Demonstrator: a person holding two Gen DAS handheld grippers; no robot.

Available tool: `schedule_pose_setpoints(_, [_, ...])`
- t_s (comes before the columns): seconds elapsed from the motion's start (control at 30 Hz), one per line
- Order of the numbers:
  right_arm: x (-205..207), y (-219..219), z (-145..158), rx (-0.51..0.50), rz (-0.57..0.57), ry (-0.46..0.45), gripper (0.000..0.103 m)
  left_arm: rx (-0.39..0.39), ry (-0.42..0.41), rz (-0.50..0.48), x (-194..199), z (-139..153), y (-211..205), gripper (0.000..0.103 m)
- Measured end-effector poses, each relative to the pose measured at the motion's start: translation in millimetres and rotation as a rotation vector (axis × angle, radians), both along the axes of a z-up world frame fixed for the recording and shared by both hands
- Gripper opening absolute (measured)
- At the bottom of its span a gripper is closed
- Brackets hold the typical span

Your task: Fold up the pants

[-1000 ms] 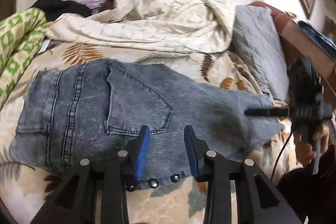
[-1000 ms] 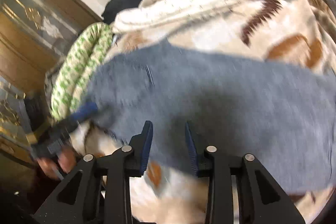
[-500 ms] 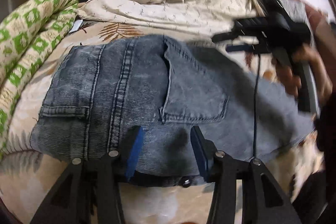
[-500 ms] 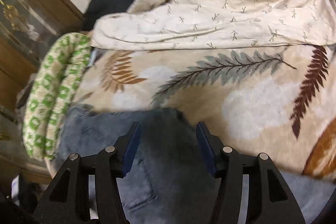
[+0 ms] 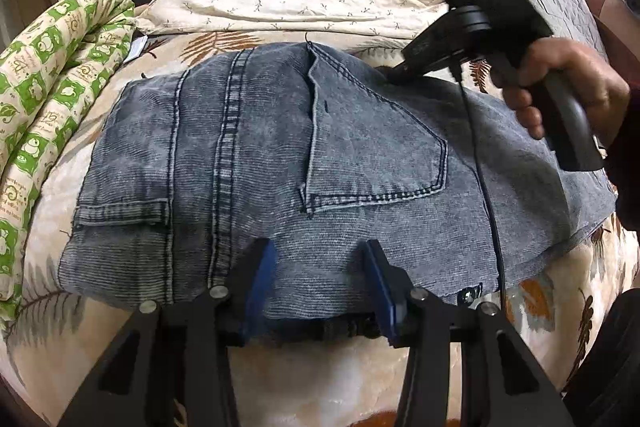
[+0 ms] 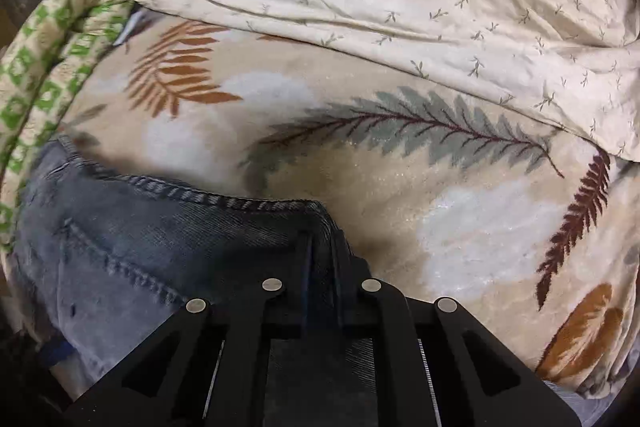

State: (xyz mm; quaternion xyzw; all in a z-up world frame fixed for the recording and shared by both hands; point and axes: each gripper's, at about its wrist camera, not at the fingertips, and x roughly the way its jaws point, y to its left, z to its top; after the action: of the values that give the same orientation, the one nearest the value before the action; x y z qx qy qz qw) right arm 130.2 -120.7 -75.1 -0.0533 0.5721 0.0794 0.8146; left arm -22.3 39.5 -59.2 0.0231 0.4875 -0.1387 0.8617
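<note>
Pants [image 5: 280, 163] flat on blanket [image 5: 304, 379], mid-bed; rolled quilt [image 5: 52, 99] along left edge; crumpled sheet [image 5: 312, 3] behind pants.

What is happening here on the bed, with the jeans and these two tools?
A person is folding grey-blue denim pants lying on a beige fleece blanket with a fern pattern. The right gripper has just closed and now pinches the far hem edge of the pants. The left gripper is open over the near edge, with denim between its blue pads, which do not press on it. No new fold is made yet.
</note>
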Motion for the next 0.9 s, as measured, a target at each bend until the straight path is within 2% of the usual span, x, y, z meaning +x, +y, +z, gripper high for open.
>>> schedule_pose_setpoints(0.3, [4.0,-7.7,-9.4,0.018,-0.077,-0.039,0.007,-0.012,0.011,-0.003,-4.4,0.3,2.0,0.049])
schedule_pose_setpoints(0.4, [2.2,-20.6,0.7,0.133,-0.118,-0.009,0.009,-0.009,0.006,-0.006,-3.7,-1.5,1.4,0.049])
schedule_pose_setpoints(0.47, [-5.3,-34.9,14.0,0.222,-0.152,-0.028,0.012,-0.023,0.002,-0.002,-4.5,-0.7,1.3,0.049])
schedule_pose_setpoints(0.5, [-13.3,-43.3,25.3,0.262,-0.166,-0.05,0.013,-0.029,0.0,0.002,-4.5,-0.3,1.9,0.049])
schedule_pose_setpoints(0.57, [-28.6,-56.2,43.5,0.292,-0.176,-0.089,0.025,-0.06,-0.014,0.017,-5.1,4.0,4.4,0.05])
schedule_pose_setpoints(0.67, [-60.9,-78.5,70.9,0.293,-0.196,-0.155,0.026,-0.11,-0.056,0.043,-6.9,14.4,9.4,0.056])
schedule_pose_setpoints(0.7, [-74.3,-91.1,79.9,0.296,-0.21,-0.174,0.026,-0.111,-0.073,0.054,-8.1,17.3,10.4,0.059])
schedule_pose_setpoints(0.8, [-115.9,-126.9,100.9,0.3,-0.264,-0.211,0.029,-0.103,-0.148,0.092,-12.1,28.4,15.5,0.06])
schedule_pose_setpoints(0.9, [-156.8,-163.9,110.6,0.312,-0.339,-0.251,0.036,-0.075,-0.212,0.117,-13.4,36.1,19.9,0.065])
